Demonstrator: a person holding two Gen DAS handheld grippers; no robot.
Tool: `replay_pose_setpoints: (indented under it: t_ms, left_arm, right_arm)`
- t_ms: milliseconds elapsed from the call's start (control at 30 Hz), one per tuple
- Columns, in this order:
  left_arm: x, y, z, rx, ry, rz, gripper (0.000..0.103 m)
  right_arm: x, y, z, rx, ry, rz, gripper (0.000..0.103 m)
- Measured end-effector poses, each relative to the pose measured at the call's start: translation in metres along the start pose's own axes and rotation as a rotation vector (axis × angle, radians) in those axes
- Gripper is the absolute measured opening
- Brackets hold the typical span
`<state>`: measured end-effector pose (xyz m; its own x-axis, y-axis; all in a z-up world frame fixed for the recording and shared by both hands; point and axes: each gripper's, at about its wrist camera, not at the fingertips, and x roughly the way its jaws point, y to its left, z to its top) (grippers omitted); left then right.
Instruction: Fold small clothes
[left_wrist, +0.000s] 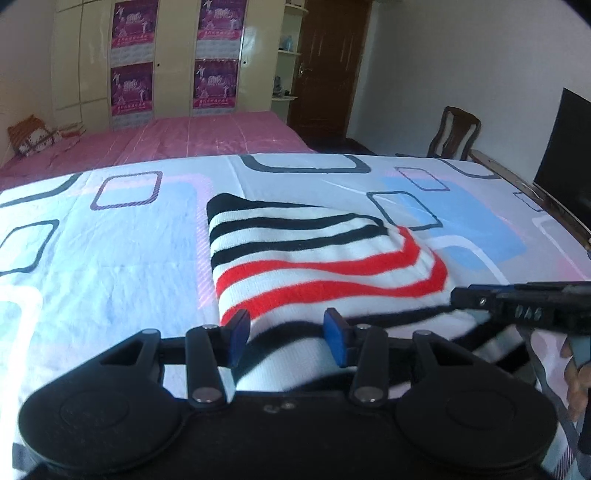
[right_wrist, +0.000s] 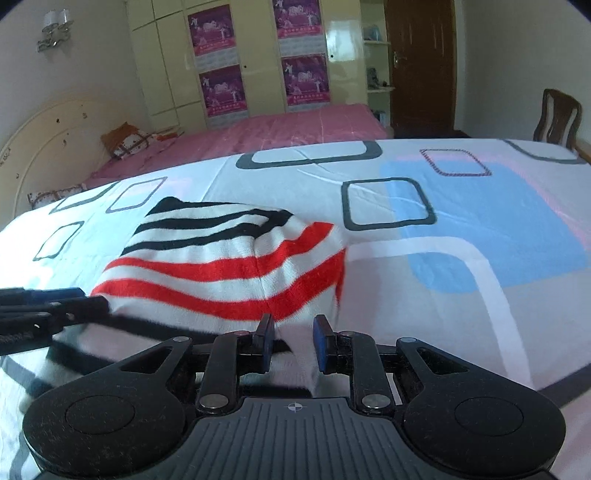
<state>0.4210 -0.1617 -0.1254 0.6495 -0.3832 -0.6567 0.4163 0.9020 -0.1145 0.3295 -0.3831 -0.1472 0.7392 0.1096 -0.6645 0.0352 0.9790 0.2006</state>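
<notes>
A small striped garment (left_wrist: 314, 258), white with black and red stripes, lies partly folded on the patterned bed sheet (left_wrist: 110, 258). My left gripper (left_wrist: 288, 336) stands open with its blue pads either side of the garment's near edge, which passes between them. The right gripper shows from the side at the right edge (left_wrist: 509, 302). In the right wrist view the garment (right_wrist: 229, 258) lies ahead and to the left. My right gripper (right_wrist: 293, 343) is open, and a white fold of the garment sits between its pads. The left gripper enters at the left (right_wrist: 55, 306).
A pink bed (left_wrist: 184, 136) lies beyond the sheet, with a wardrobe (left_wrist: 166, 55) bearing posters behind it. A wooden chair (left_wrist: 454, 133), a dark screen (left_wrist: 565, 147) and a brown door (left_wrist: 328, 62) stand to the right. A wooden bed edge (left_wrist: 532, 192) runs along the right.
</notes>
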Motion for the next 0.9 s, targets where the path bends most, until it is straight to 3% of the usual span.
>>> replay_pose_setpoints:
  t_ms: [167, 333, 500, 800, 900]
  left_arm:
    - [-0.022, -0.002, -0.01, 0.0, -0.008, -0.027, 0.042]
    - [-0.027, 0.0, -0.031, 0.002, 0.028, -0.051, 0.045]
    - [-0.026, 0.006, -0.04, 0.011, 0.036, -0.072, 0.045]
    - [-0.025, 0.018, -0.037, 0.002, 0.066, -0.118, 0.047]
    - [-0.028, 0.019, -0.033, -0.002, 0.065, -0.124, 0.053]
  right_arm:
    - [-0.037, 0.005, -0.008, 0.005, -0.048, 0.034, 0.021]
    - [-0.058, 0.01, -0.032, 0.01, -0.015, 0.034, 0.021]
    - [-0.058, 0.013, -0.059, 0.041, 0.051, 0.003, 0.021]
    - [-0.056, -0.003, -0.074, 0.262, 0.093, 0.008, 0.021]
    - [-0.066, 0.007, -0.069, 0.22, 0.074, -0.019, 0.022]
